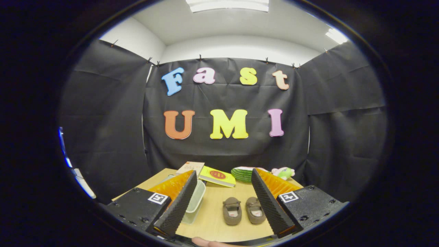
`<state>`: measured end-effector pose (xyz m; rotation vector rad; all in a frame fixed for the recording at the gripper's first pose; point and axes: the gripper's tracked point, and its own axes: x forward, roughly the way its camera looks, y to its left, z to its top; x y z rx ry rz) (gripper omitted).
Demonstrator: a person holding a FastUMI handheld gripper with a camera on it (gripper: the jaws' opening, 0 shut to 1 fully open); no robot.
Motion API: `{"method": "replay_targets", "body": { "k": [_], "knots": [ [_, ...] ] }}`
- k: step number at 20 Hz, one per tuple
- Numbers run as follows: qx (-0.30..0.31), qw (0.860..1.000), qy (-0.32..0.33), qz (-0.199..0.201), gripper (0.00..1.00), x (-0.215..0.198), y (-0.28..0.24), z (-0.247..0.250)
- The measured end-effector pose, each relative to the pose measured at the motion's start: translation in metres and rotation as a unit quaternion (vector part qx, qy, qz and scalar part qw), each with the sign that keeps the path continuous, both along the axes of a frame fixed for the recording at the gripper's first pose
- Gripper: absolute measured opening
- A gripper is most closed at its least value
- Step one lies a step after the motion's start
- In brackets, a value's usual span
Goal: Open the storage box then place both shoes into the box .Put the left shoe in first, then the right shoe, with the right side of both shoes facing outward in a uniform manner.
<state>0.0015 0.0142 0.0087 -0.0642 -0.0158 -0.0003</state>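
With its fingers spread wide and empty, the gripper (pixel 224 206) frames the two shoes (pixel 243 210) just ahead on the table (pixel 212 226), storage box (pixel 195 200) beside them, presumably lining up an approach

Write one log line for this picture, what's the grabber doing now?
gripper: open, raised, holding nothing | shoes: side by side on table, between fingers | storage box: by left finger

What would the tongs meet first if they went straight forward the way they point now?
Probably the two brown shoes, side by side on the table between the open tongs and slightly ahead. Depth is unclear; aimed higher, they would pass over toward the yellow book.
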Motion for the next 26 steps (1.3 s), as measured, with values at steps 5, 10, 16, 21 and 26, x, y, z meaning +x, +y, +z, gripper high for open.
{"method": "replay_targets", "body": {
  "k": [5, 10, 16, 21, 26],
  "knots": [
    [0.014, 1.0, 0.016, -0.005, 1.0, 0.012, 0.002, -0.01],
    [0.024, 0.999, 0.041, -0.018, 1.0, 0.044, -0.003, -0.034],
    [0.056, 0.991, 0.121, -0.002, 1.0, 0.095, 0.0, -0.09],
    [0.076, 0.98, 0.182, 0.019, 1.0, 0.134, 0.007, -0.133],
    [0.097, 0.96, 0.255, 0.06, 1.0, 0.17, 0.019, -0.174]
  ]
}}
